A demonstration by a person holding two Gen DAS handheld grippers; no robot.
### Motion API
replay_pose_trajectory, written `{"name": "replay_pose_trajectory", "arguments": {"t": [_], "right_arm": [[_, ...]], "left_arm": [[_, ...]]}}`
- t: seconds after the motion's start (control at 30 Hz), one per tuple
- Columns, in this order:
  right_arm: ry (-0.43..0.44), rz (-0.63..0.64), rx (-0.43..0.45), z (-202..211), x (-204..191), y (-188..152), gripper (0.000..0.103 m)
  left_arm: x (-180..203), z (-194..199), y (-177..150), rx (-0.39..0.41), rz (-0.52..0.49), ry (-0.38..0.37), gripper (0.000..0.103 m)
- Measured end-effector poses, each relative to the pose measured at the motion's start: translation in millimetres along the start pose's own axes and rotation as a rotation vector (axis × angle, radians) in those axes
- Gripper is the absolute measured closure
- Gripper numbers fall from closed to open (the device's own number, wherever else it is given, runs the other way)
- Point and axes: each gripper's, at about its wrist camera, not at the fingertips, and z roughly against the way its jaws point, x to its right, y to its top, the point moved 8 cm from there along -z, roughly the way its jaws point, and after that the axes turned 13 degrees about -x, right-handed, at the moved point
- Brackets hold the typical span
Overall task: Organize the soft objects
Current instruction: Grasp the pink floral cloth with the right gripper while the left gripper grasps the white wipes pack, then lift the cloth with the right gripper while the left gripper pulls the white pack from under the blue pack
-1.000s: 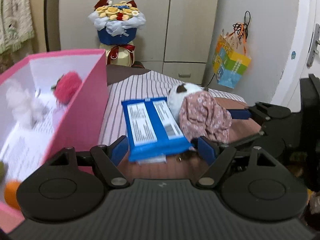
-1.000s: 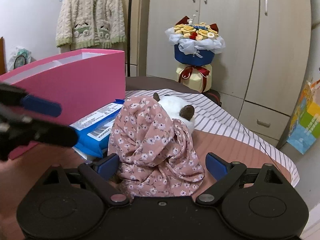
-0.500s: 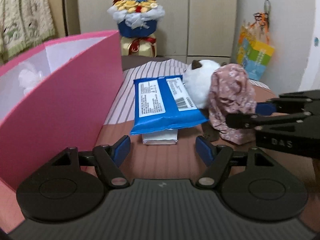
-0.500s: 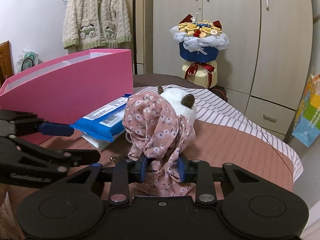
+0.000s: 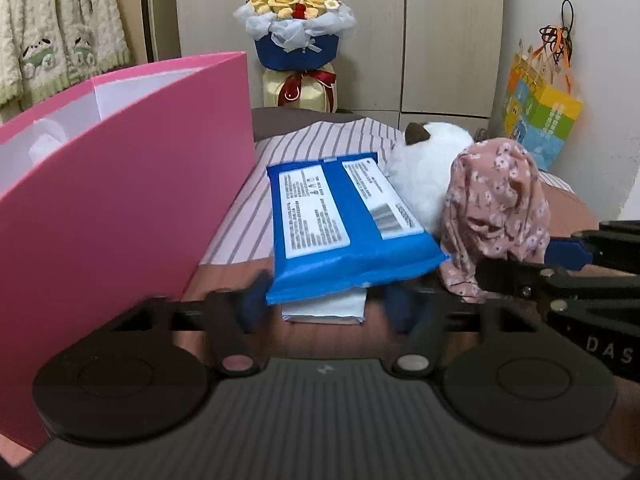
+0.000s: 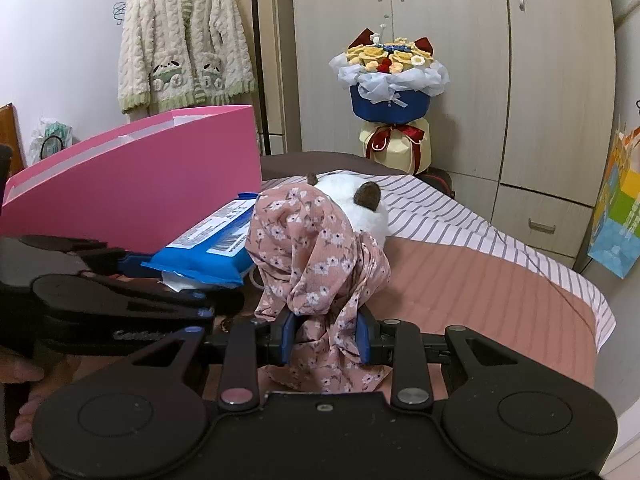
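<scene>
As right gripper (image 6: 325, 338) jaws pinch floral cloth (image 6: 316, 256)

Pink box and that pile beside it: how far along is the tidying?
Done: something white already sits in the pink box. In hand: right gripper jaws clamp the floral cloth; left gripper jaws have just been closing around the white packet under the blue pack. Remaining: the white plush.

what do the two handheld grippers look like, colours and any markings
Both are matte black plastic. The left gripper and right gripper each have blue finger pads, two round black discs on the body, a ribbed centre panel and silver pivot screws. Pale lettering marks their sides, partly cut off. No cables or sleeves show.
</scene>
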Motion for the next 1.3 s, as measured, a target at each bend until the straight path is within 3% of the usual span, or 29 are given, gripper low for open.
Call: {"name": "replay_pose_trajectory", "arguments": {"t": [0.03,0.27,0.37,0.73,0.97,1.3], "right_arm": [[-0.001,-0.008,0.000,0,-1,0,0.070],[0.011,-0.069,0.010,11,-11,-6,0.074],[0.025,-0.137,-0.050,13,-15,-13,0.075],[-0.058,-0.174,-0.064,39,-39,-21,0.082],[-0.050,-0.210,-0.043,55,-41,-27,0.085],[-0.061,-0.211,-0.072,68,-54,-36,0.088]], "left_arm": [[-1,1,0,0.000,0.000,0.004,0.062],[-11,17,-9,0.040,0.021,-0.033,0.064],[-13,24,-11,0.070,0.024,-0.024,0.064],[-25,55,-19,0.068,-0.005,-0.094,0.064],[-31,73,-20,0.003,-0.045,-0.187,0.064],[-40,93,-42,-0.056,-0.116,-0.241,0.064]]}}
